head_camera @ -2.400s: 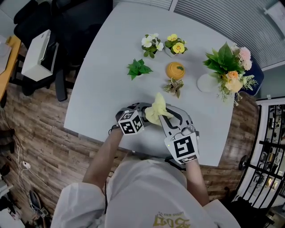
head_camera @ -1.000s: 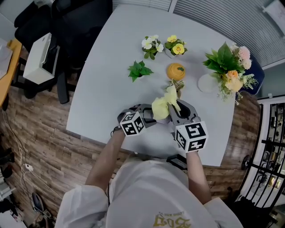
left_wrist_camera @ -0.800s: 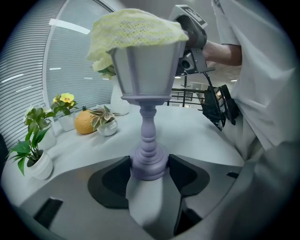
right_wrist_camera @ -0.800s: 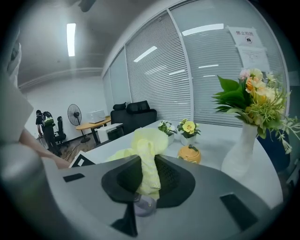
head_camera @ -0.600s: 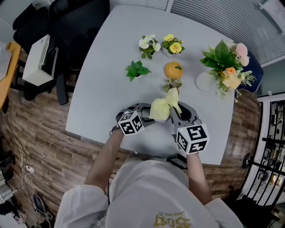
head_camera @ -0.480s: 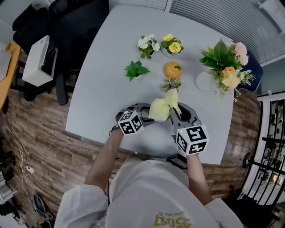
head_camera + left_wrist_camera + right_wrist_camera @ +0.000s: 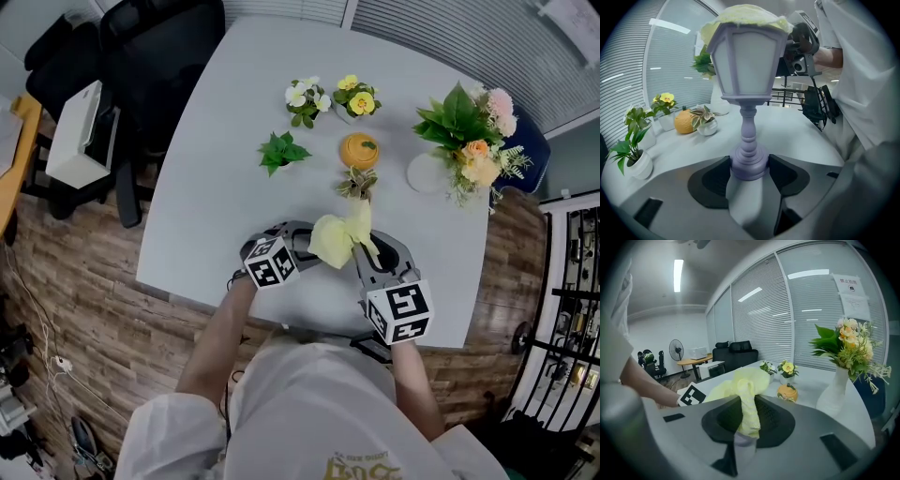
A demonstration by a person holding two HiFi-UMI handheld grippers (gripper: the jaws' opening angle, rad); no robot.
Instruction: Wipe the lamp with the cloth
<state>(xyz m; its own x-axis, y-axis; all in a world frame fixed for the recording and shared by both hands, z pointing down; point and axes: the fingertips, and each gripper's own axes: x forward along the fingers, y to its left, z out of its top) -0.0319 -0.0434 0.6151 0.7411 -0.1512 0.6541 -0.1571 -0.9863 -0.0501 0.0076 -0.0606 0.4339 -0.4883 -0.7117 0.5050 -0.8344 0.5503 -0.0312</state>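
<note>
Left gripper view: your left gripper (image 7: 750, 171) is clamped on the base of the lamp (image 7: 746, 61), which stands upright on the table (image 7: 234, 122) just in front of you. Your right gripper (image 7: 743, 427) pinches the cloth (image 7: 743, 385), draped over the lamp's cap. Looks mid-wipe on the top. Next: drag the cloth down the shade panels, with the left grip firm so nothing tips.

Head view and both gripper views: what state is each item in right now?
left gripper: shut on the lamp base
right gripper: shut on the cloth
lamp: upright, cloth lying over its top
cloth: bunched, one end pinched, the rest draped on the lamp
flower vase: upright
</note>
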